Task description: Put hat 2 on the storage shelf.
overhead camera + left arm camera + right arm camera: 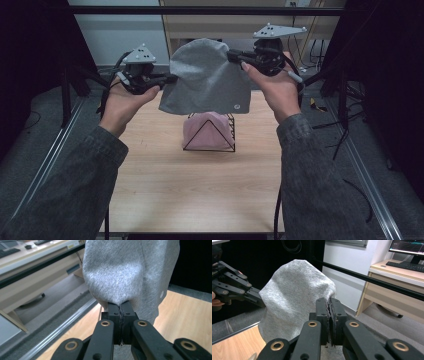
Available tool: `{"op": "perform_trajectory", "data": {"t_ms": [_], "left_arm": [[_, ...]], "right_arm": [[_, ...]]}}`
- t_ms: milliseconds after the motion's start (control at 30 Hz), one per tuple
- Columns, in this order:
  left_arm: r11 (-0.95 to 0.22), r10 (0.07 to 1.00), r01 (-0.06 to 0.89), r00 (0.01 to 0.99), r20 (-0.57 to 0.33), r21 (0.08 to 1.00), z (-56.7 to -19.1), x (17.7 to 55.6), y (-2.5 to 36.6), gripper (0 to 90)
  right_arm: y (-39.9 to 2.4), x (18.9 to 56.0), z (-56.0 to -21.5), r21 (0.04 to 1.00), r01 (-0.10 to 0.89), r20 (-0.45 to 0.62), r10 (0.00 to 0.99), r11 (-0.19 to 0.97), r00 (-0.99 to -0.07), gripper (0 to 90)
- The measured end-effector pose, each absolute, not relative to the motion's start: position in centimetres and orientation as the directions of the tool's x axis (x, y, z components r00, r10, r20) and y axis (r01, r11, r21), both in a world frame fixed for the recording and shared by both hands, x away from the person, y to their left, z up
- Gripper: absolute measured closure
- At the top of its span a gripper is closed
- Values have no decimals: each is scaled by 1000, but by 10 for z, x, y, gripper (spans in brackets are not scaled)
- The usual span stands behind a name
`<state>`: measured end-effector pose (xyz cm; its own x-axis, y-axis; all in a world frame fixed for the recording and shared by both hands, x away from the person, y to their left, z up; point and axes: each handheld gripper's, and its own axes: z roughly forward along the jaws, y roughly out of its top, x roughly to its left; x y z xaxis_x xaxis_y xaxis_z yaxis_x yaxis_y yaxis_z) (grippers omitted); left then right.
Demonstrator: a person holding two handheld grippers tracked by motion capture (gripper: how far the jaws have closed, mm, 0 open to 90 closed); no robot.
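A pale wooden table [200, 195] is seen at the centre, and the rest is placed around it. Grey carpet [40, 150] is laid on the floor on both sides of the table, with metal rails [55, 150] run along its left and right edges. Black curtains [30, 50] are hung to the left and right. A black bar [200, 10] is set across above the table's far end. Beyond that, a light wall [120, 35] and a wooden desk [402, 290] are seen, with a keyboard [407, 266] and a monitor [409, 247] on the desk. The light is dim.
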<state>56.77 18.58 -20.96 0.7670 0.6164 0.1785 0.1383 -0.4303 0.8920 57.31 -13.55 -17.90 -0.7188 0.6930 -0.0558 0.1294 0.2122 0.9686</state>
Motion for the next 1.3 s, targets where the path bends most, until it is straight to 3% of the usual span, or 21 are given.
{"op": "perform_trajectory", "data": {"t_ms": [200,800,1300], "left_arm": [[-437,635,117,742,214,892,-205,582,185,891],[-455,669,175,714,205,873,-245,633,159,891],[-481,663,193,718,210,855,-275,633,153,891]], "right_arm": [[-135,591,-178,970,116,-72,710,213,-701,872],[-145,647,-216,959,192,-32,748,210,-663,871],[-151,640,-249,948,235,-6,749,216,-663,871]]}}
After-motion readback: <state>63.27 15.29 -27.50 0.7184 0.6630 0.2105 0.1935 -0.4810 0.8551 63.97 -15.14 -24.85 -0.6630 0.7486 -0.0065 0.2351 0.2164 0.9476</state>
